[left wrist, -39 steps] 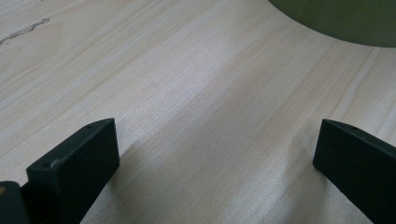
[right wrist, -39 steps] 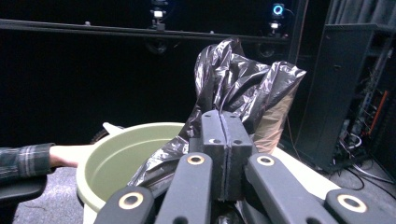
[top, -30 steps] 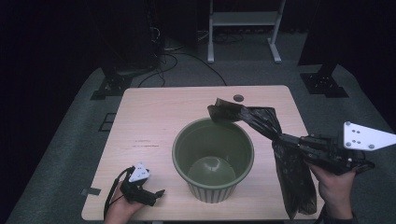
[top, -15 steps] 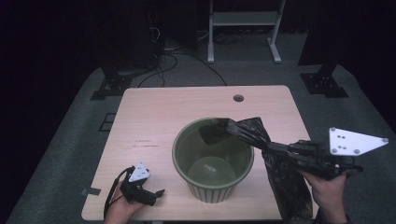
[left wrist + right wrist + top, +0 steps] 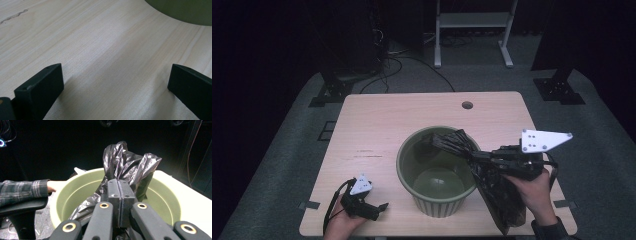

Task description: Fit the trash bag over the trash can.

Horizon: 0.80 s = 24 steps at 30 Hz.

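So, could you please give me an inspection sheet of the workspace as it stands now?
Surface: pale wooden table, a round hole near its far edge, a faint dark mark left of centre.
Job's things: green bin upright at the middle; black plastic bag draped over its right rim, the rest hanging outside.
Clutter: nothing seen.
Grippers: right gripper shut on the bag above the bin; left gripper open, low over the table's near left corner, nothing between its fingers.
Cables: black cable looping from the left gripper; more cables on the floor behind.
Surroundings: grey carpet, white frame legs, dark stands.
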Each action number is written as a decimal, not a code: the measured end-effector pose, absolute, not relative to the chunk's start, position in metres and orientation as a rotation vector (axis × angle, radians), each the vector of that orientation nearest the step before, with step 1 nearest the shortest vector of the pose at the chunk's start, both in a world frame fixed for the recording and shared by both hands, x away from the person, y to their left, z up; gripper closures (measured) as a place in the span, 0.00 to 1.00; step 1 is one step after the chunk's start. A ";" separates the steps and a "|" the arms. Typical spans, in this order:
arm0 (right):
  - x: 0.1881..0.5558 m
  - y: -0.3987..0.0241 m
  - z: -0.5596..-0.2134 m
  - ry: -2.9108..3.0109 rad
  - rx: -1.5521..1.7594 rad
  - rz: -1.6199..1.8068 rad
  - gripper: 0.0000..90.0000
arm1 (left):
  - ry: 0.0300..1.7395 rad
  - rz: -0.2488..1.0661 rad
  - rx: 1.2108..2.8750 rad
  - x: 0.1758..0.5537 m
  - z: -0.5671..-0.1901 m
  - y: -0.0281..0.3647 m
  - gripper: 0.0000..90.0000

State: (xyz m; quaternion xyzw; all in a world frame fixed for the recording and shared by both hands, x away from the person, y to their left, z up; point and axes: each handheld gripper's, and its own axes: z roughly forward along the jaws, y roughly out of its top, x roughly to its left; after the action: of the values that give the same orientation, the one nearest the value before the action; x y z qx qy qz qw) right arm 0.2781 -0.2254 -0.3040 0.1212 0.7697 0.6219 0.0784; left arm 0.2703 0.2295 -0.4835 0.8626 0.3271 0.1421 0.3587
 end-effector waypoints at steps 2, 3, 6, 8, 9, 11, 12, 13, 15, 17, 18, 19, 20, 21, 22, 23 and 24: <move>0.284 -0.219 -0.305 2.323 0.362 1.849 0.99 | 0.843 0.367 2.226 0.270 -0.484 0.230 0.00; 0.287 -0.215 -0.306 2.336 0.362 1.841 0.99 | 0.843 0.367 2.225 0.270 -0.484 0.230 0.00; 0.294 -0.204 -0.306 2.373 0.359 1.792 0.99 | 0.843 0.367 2.225 0.270 -0.484 0.230 0.00; 0.299 -0.197 -0.306 2.394 0.362 1.758 0.99 | 0.843 0.367 2.224 0.270 -0.484 0.229 0.00; 0.301 -0.193 -0.306 2.403 0.364 1.745 0.99 | 0.843 0.367 2.225 0.270 -0.484 0.230 0.00; 0.304 -0.188 -0.305 2.414 0.366 1.723 0.98 | 0.843 0.367 2.225 0.270 -0.484 0.230 0.00; 0.305 -0.187 -0.304 2.411 0.366 1.717 0.93 | 0.843 0.367 2.225 0.270 -0.484 0.230 0.00; 0.306 -0.186 -0.303 2.407 0.377 1.717 0.88 | 0.843 0.367 2.225 0.270 -0.484 0.230 0.00; 0.306 -0.188 -0.302 2.386 0.380 1.729 0.83 | 0.844 0.367 2.225 0.270 -0.484 0.229 0.00; 0.305 -0.191 -0.300 2.373 0.392 1.727 0.79 | 0.844 0.367 2.225 0.270 -0.484 0.230 0.00; 0.303 -0.194 -0.300 2.370 0.398 1.726 0.78 | 0.843 0.367 2.225 0.270 -0.484 0.230 0.00; 0.302 -0.198 -0.299 2.361 0.403 1.722 0.75 | 0.843 0.367 2.226 0.270 -0.484 0.230 0.00; 0.301 -0.200 -0.298 2.359 0.403 1.725 0.75 | 0.843 0.367 2.225 0.270 -0.484 0.230 0.00; 0.299 -0.203 -0.298 2.354 0.405 1.727 0.74 | 0.844 0.367 2.224 0.270 -0.484 0.229 0.00; 0.296 -0.207 -0.297 2.344 0.409 1.728 0.74 | 0.844 0.367 2.224 0.270 -0.484 0.229 0.00; 0.294 -0.211 -0.297 2.336 0.410 1.732 0.74 | 0.843 0.368 2.225 0.270 -0.484 0.230 0.00; 0.291 -0.215 -0.297 2.333 0.412 1.731 0.73 | 0.843 0.367 2.226 0.270 -0.484 0.230 0.00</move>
State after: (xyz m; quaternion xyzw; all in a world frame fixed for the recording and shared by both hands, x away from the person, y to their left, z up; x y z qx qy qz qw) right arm 0.2909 -0.2153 -0.2967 0.1398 0.7907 0.5869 0.1036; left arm 0.2702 0.2295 -0.4836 0.8628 0.3269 0.1422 0.3586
